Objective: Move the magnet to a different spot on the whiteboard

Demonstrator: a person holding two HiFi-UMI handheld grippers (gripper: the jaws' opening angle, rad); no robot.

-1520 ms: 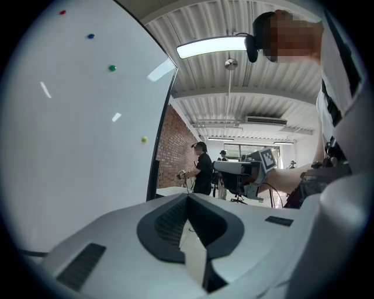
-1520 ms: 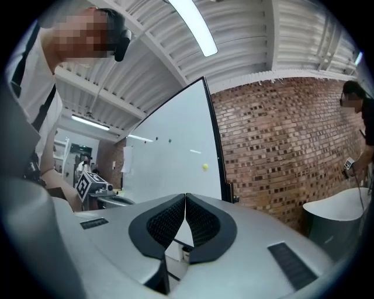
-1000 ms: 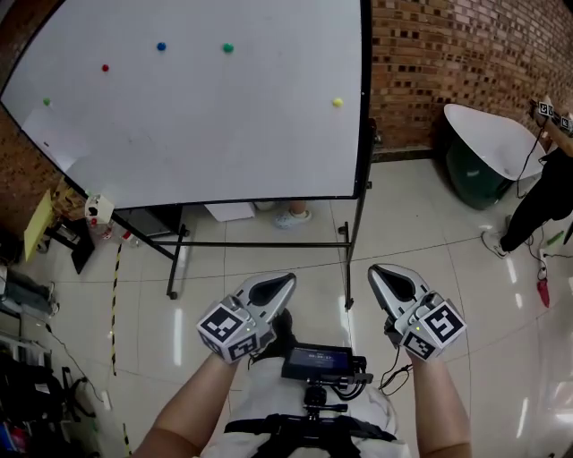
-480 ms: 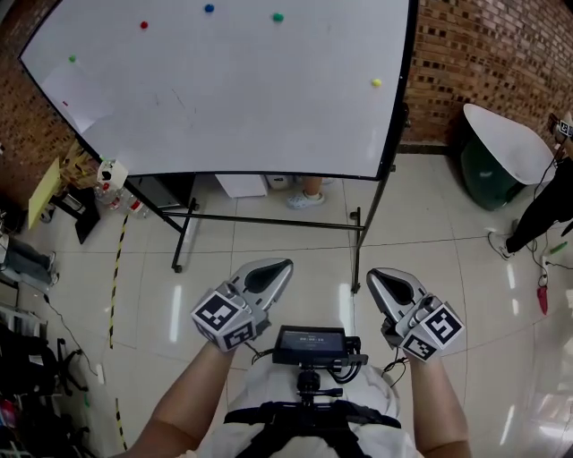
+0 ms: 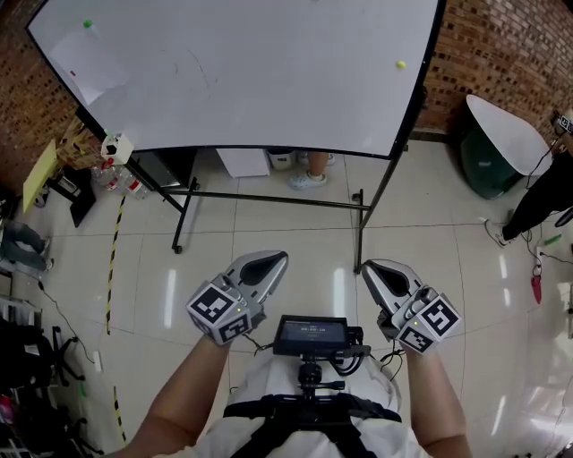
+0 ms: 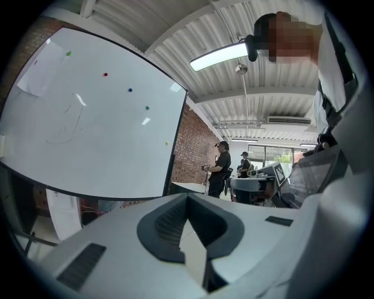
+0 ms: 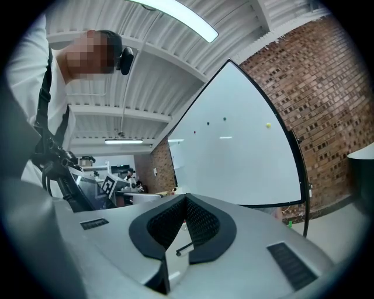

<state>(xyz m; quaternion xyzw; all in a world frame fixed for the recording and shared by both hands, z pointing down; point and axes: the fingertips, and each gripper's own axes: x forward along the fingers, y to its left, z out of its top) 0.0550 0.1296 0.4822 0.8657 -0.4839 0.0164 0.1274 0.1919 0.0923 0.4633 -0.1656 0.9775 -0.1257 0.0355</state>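
The whiteboard [image 5: 242, 80] stands on a black frame ahead of me, well beyond both grippers. In the head view a yellow magnet [image 5: 400, 64] sits near its right edge and a green magnet [image 5: 87, 24] at its upper left. The left gripper view shows the whiteboard [image 6: 87, 122] with red [image 6: 105, 75], blue [image 6: 130, 90], green [image 6: 146, 107] and yellow [image 6: 166, 143] magnets. My left gripper [image 5: 271, 261] and right gripper [image 5: 374, 268] are held low over the floor, both shut and empty. In the right gripper view the yellow magnet [image 7: 268, 125] is far off.
The board's stand legs [image 5: 359, 241] cross the tiled floor ahead. A green bin with a white lid [image 5: 498, 141] and a person [image 5: 540, 199] are at the right. Clutter and bottles [image 5: 107, 170] lie left. Someone's shoes [image 5: 307, 180] show behind the board. A small monitor [image 5: 311, 335] hangs at my chest.
The whiteboard has come closer and slid up the head view; its red, blue and upper green magnets have left the top edge. Both grippers have moved forward together, still shut.
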